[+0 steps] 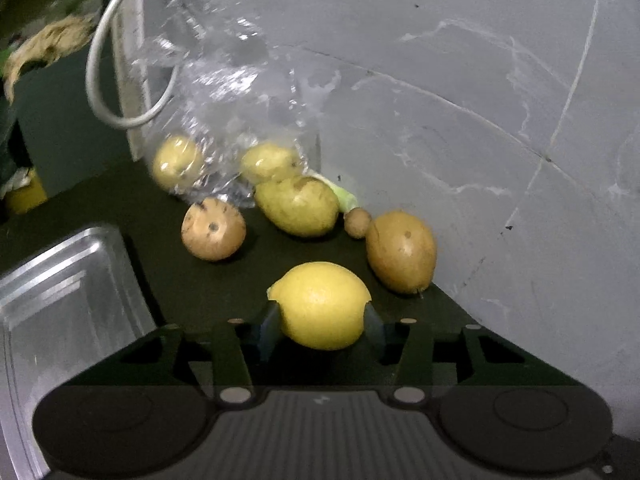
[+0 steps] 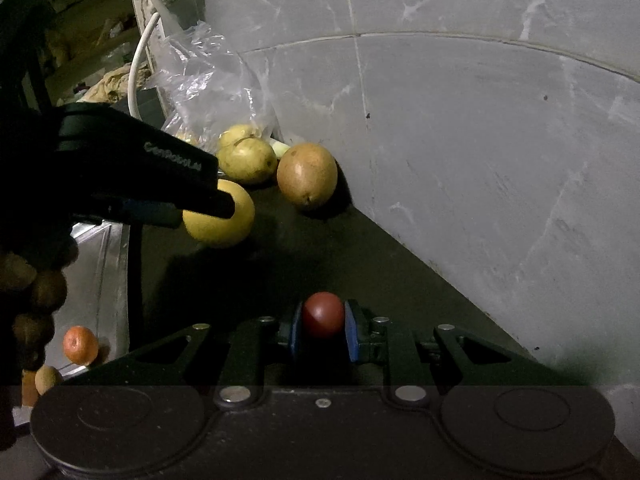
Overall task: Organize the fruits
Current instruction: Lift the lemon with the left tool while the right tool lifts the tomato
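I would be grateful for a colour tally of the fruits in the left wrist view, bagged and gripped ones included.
Brown fruits: 3
Yellow-green fruits, loose: 1
Yellow-green fruits in the plastic bag: 2
Yellow lemon in the left gripper: 1
Total: 7

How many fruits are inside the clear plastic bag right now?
2 visible: one at the clear plastic bag's left side, one at its right edge. More may be hidden behind the crinkled plastic.

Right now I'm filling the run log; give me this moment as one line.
left gripper: shut on lemon | right gripper: shut on small red fruit | metal tray: left of both
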The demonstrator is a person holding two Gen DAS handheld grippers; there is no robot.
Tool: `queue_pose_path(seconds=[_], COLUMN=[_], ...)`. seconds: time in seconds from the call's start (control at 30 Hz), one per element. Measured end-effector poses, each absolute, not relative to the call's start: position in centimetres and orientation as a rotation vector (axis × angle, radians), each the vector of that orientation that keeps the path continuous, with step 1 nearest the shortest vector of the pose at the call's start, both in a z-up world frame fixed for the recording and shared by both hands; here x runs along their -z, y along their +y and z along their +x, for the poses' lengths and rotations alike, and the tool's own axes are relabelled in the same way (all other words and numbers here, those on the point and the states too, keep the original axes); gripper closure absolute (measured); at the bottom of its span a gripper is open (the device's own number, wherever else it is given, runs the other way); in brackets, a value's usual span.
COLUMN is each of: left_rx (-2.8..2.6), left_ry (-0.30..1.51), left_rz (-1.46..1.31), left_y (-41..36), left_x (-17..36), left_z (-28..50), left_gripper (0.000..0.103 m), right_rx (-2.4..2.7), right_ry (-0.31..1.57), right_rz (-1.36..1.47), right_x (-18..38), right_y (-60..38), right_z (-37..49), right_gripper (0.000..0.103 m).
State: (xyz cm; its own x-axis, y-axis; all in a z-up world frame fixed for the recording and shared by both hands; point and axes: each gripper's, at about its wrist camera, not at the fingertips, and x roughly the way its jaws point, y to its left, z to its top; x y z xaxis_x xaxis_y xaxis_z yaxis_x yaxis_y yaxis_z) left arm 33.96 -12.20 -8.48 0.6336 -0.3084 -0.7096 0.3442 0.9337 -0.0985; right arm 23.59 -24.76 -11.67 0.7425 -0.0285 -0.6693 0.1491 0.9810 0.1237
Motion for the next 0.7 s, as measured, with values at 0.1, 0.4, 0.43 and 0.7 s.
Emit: queue_pose_path(seconds=[0.1, 0.4, 0.43, 0.7], left_rx=[0.372, 0.404, 0.405, 0.405], left_ry=[0.809, 0.817, 0.820, 0.862], left_rz=[0.094, 0.107, 0.108, 0.015], left_y=[-13.1, -14.6, -14.7, -13.7], left_x=[8.8, 8.9, 8.9, 9.3], left_z=[35.1, 38.6, 38.9, 40.4], left_gripper=[0.045, 0.040, 0.038, 0.036], right_rx=[0.093, 0.047, 0.045, 0.025], right_ry=[0.727, 0.725, 0.725, 0.721], right_rz=[0.171, 0.145, 0.143, 0.126], right_x=[11.8, 12.1, 12.1, 12.4], right_y=[-24.8, -25.2, -25.2, -25.4], right_z=[23.7, 26.0, 26.3, 28.2], right_gripper=[0.079, 0.079, 0.079, 0.079])
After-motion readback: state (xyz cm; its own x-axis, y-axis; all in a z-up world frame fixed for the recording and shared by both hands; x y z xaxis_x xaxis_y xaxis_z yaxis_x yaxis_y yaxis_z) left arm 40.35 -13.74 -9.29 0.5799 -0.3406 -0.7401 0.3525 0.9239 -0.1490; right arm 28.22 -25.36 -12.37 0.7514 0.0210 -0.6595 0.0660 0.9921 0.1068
